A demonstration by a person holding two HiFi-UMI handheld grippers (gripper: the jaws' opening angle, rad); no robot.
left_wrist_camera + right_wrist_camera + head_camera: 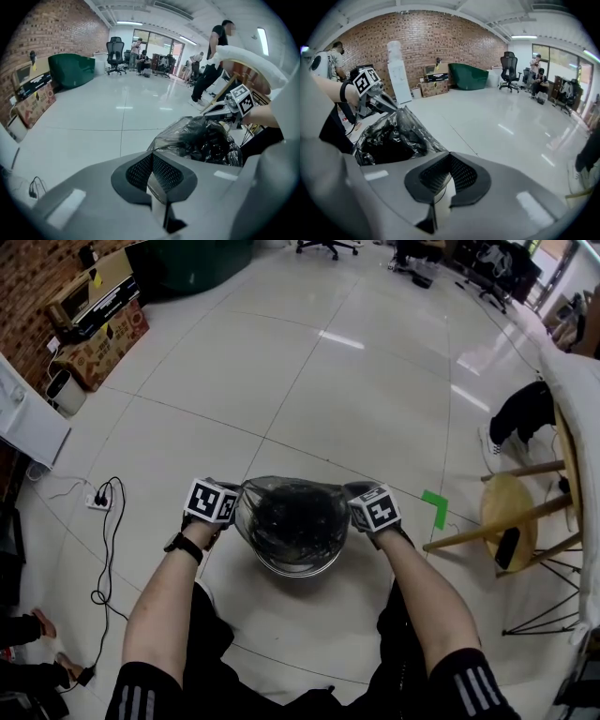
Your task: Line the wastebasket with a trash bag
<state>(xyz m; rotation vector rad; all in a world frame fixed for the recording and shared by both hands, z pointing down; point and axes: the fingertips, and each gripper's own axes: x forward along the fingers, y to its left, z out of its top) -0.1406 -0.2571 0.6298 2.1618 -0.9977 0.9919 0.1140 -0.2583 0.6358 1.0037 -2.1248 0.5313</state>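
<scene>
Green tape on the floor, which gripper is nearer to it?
Right. The right gripper holds the bag on the side toward the green tape; the left gripper holds its opposite side, across the wastebasket.

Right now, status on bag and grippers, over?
Both shut on trash bag rim: left gripper, right gripper. Bag spread open over wastebasket. Nearby stool not in way.

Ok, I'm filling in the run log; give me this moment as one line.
trash bag: mouth held open over wastebasket | left hand-held gripper: shut on bag rim | right hand-held gripper: shut on bag rim
</scene>
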